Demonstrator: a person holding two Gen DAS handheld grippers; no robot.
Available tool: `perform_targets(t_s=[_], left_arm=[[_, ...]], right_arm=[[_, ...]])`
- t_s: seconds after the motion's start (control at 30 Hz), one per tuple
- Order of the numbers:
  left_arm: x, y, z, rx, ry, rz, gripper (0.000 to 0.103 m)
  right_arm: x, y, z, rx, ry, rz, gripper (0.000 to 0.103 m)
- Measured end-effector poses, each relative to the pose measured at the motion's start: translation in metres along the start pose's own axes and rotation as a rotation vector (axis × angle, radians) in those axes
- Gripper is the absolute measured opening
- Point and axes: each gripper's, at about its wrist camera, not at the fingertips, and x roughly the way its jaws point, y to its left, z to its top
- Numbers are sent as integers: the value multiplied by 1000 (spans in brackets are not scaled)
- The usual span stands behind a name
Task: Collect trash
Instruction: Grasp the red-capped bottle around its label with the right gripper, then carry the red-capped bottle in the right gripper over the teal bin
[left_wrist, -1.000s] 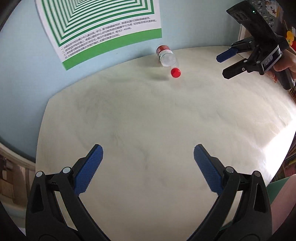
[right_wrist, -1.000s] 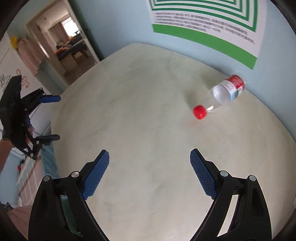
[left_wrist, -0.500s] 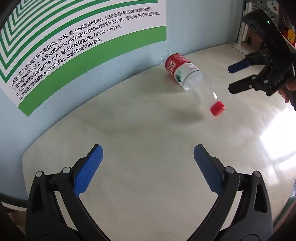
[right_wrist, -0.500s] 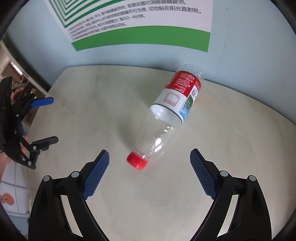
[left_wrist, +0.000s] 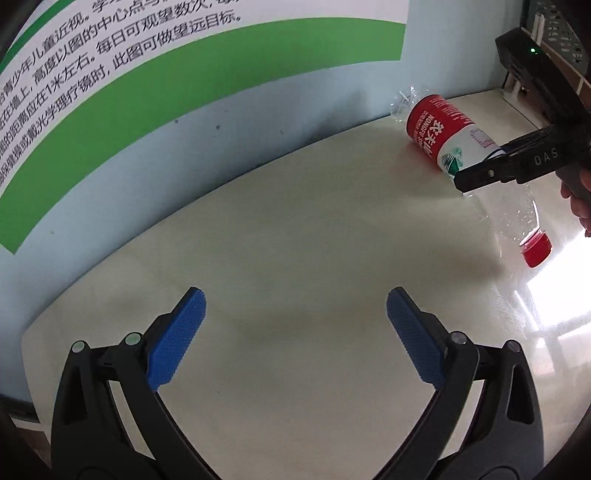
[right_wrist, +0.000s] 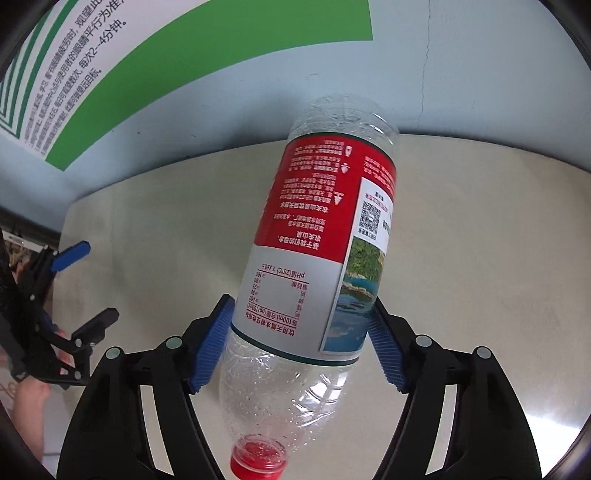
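Observation:
A clear plastic bottle (right_wrist: 321, 229) with a red and white label and a red cap (right_wrist: 258, 459) lies on its side on the cream table (right_wrist: 147, 229), its base towards the wall. My right gripper (right_wrist: 301, 314) straddles it at the label's lower end. Its jaws are closing, and both blue pads (right_wrist: 212, 347) touch the bottle's sides. In the left wrist view the bottle (left_wrist: 443, 136) lies far right with the right gripper (left_wrist: 476, 162) over it and the cap (left_wrist: 535, 251) pointing at me. My left gripper (left_wrist: 295, 325) hovers open and empty over bare table, also seen as the left gripper (right_wrist: 94, 282) at the left edge.
A pale blue wall with a green and white poster (left_wrist: 184, 74) runs along the table's far edge (left_wrist: 258, 170). A grey perforated rack (left_wrist: 554, 22) stands at the far right corner. A person's hand (left_wrist: 578, 192) holds the right gripper. Glare covers the table's right side.
Both grippers came down towards the wall and the bottle. The right gripper rolled, moved over the bottle, and its jaws narrowed from wide open onto the bottle's sides. The left gripper stayed open.

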Motion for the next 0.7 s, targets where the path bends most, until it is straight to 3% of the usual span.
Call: perform_targets(t_s=[0.13,0.3,0.7], left_arm=[[0,0,-17,-64,7,-46,96],[-11,-15,-31,-46,18,-47,96],[-87,-54,-53,-14,-18,28,96]], right_arm=[[-2,9,-7,-73,24,-14,69],[-9,11,-31,-130,65,16,69],[-69,22,-85,-269,64,94,67]])
